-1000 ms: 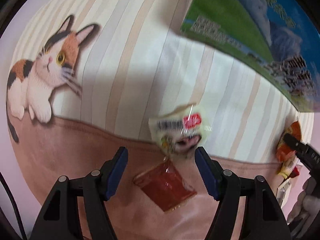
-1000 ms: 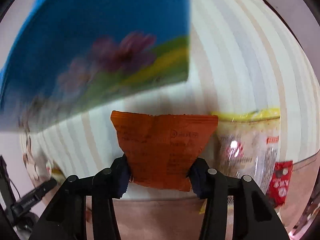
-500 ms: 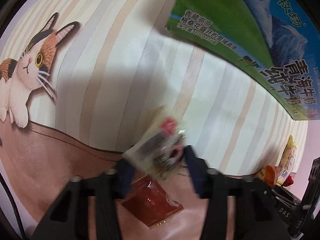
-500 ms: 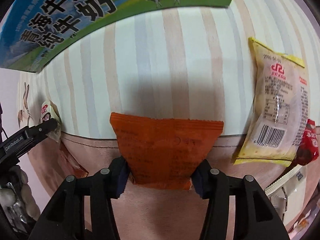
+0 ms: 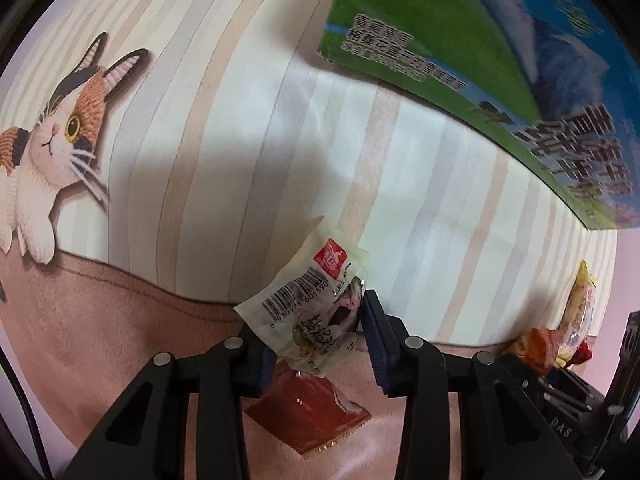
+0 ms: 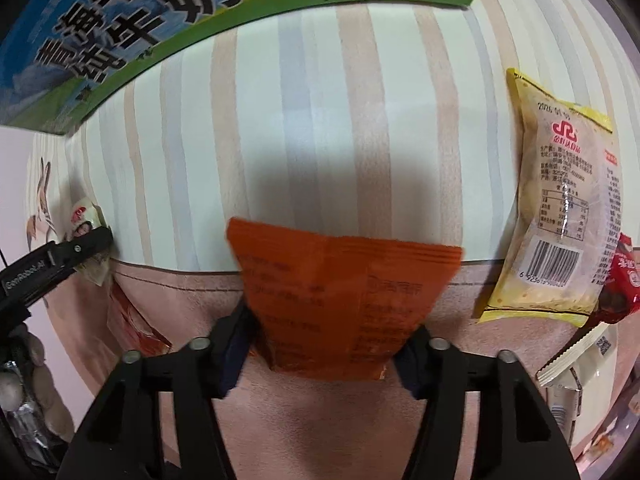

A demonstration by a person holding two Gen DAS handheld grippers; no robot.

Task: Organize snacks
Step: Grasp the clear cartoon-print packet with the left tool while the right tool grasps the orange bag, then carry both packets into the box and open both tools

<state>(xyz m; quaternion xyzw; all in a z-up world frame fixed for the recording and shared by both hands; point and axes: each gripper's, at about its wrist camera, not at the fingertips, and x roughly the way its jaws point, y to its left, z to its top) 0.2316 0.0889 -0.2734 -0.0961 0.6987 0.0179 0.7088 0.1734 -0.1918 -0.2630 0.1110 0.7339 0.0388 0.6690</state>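
My left gripper [image 5: 316, 344] is shut on a small clear snack packet [image 5: 316, 300] with a red logo and a barcode, held above the mat. A flat red sachet [image 5: 312, 412] lies on the pink part of the mat under it. My right gripper [image 6: 324, 344] is shut on an orange snack bag [image 6: 344, 296]. The left gripper with its packet [image 6: 86, 224] also shows at the left of the right wrist view. The green and blue milk carton box [image 5: 500, 64] stands at the back, and shows in the right wrist view [image 6: 160, 20] too.
A striped mat with a cat picture [image 5: 52, 132] covers the table. A yellow snack bag [image 6: 560, 232] and a red packet [image 6: 618, 280] lie at the right. A white wrapper [image 6: 572, 364] lies below them. Another red sachet [image 6: 132, 324] lies at the left.
My left gripper closed on the clear packet and lifted it off the mat. My right gripper, still holding the orange bag, drew back from the milk box.
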